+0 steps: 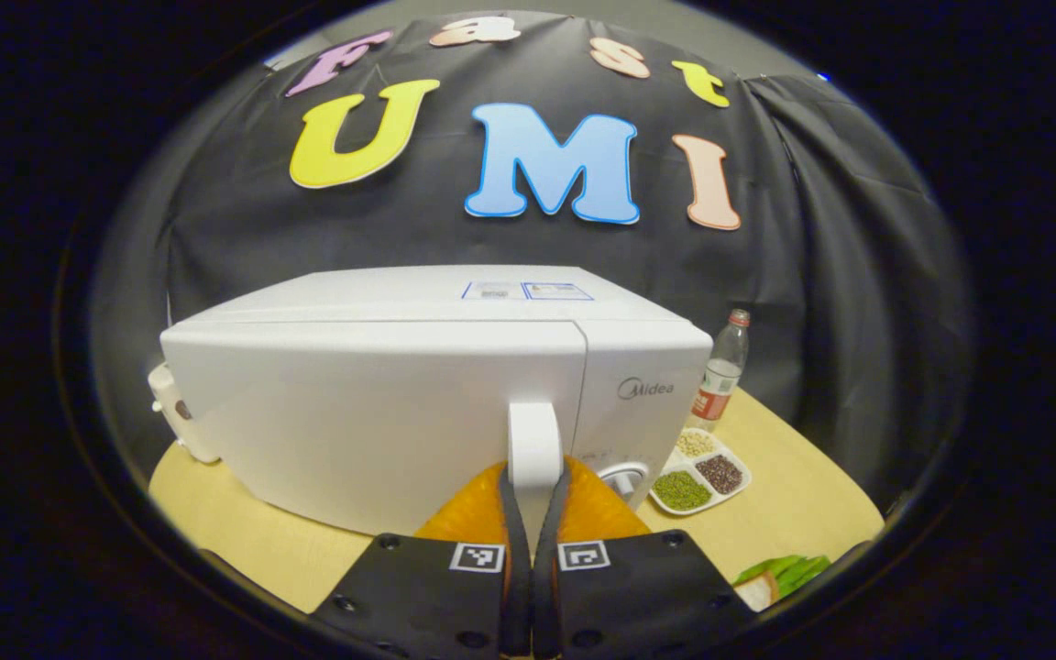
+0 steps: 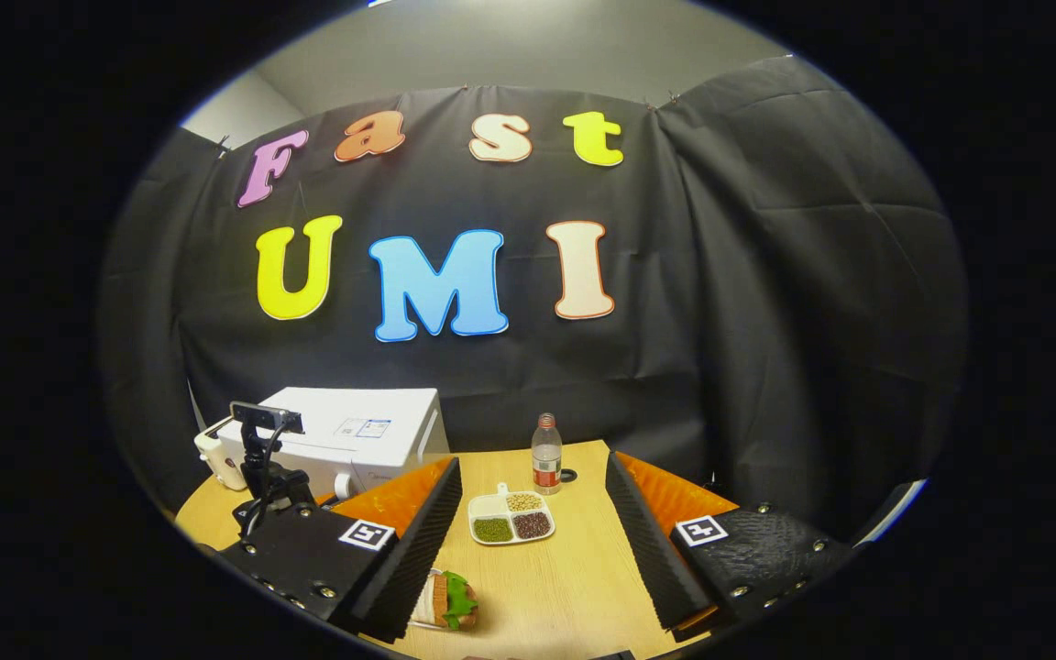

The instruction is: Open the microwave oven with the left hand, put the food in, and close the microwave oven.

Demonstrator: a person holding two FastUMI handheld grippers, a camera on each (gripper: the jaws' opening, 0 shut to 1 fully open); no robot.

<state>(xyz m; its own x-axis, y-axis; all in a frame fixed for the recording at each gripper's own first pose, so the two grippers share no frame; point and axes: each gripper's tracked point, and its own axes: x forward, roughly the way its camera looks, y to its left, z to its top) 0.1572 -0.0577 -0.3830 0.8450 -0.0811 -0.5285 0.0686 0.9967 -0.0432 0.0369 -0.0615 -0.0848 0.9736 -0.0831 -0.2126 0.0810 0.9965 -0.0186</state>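
- In the left gripper view, our left gripper (image 1: pixel 534 477) pinches the handle (image 1: pixel 534 442) of the microwave (image 1: pixel 381 403), at 6 o'clock.
- In the right gripper view, our right gripper (image 2: pixel 533 490) gapes wide above the table (image 2: pixel 574 587).
- The sandwich (image 2: pixel 450 600) lies at 7 o'clock, beside the left finger.
- A tray (image 2: pixel 511 518) sits between the fingers, a bottle (image 2: pixel 545 456) behind it.

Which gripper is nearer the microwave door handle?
Left. The left gripper is closed around the microwave door handle; the right gripper hangs open over the table, off to the microwave's right.

Sandwich (image 2: pixel 447 600) partly hidden behind right tongs (image 2: pixel 528 541); microwave handle's (image 1: pixel 533 445) lower end hidden between left tongs (image 1: pixel 533 513)
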